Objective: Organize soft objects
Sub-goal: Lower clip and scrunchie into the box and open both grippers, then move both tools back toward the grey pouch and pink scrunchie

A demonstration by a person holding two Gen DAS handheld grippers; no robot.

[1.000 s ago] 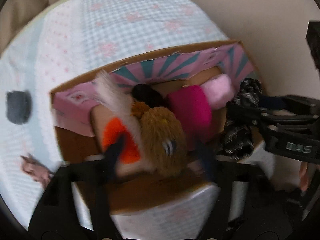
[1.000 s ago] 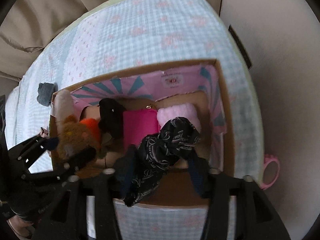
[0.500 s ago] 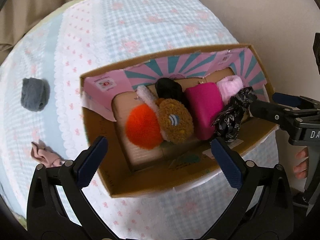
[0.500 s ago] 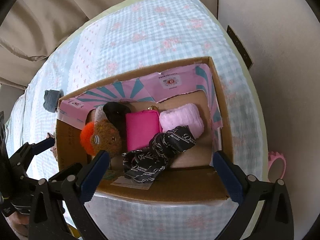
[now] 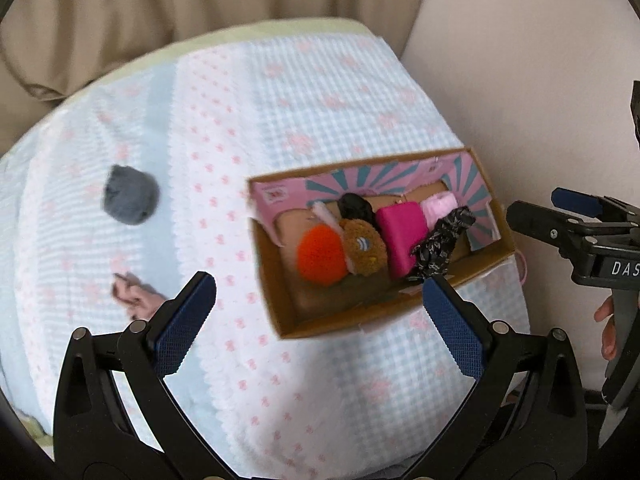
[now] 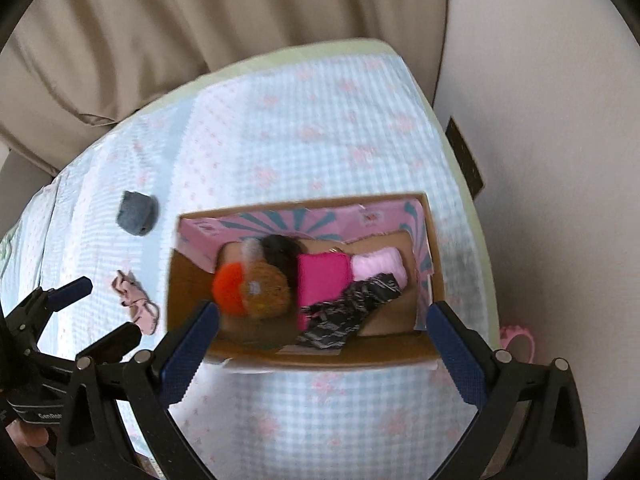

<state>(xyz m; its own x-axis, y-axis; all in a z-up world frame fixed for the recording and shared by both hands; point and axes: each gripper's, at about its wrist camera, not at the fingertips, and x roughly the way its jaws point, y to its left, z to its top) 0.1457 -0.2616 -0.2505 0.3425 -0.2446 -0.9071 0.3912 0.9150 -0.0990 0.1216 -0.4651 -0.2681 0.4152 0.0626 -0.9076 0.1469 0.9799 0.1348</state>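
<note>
A cardboard box [image 5: 276, 276] [image 6: 320, 356] with a pink and teal lining stands on the bed. In it lie an orange fuzzy toy [image 5: 320, 256] [image 6: 228, 288], a brown plush [image 5: 366, 250] [image 6: 268, 292], a black soft item [image 5: 354, 206], a magenta pouch [image 5: 402, 236] [image 6: 322, 280], a pale pink roll [image 5: 440, 208] [image 6: 380, 266] and a black patterned cloth [image 5: 440, 242] [image 6: 348, 312]. A grey ball [image 5: 128, 200] [image 6: 136, 212] and a small pink cloth [image 5: 134, 298] [image 6: 136, 300] lie on the bedspread left of the box. My left gripper [image 5: 316, 332] and right gripper [image 6: 320, 356] are both open, empty, above and nearer than the box.
The bedspread [image 5: 280, 100] is light blue check with pink flowers. Beige curtains [image 6: 200, 20] hang behind, a pale wall [image 6: 540, 120] is on the right. A pink ring-shaped thing [image 6: 518, 338] lies off the bed's right edge.
Both grippers let go of their items into the box, opened wide and pulled back and up. The left view has swung left, showing the grey ball and pink cloth.
</note>
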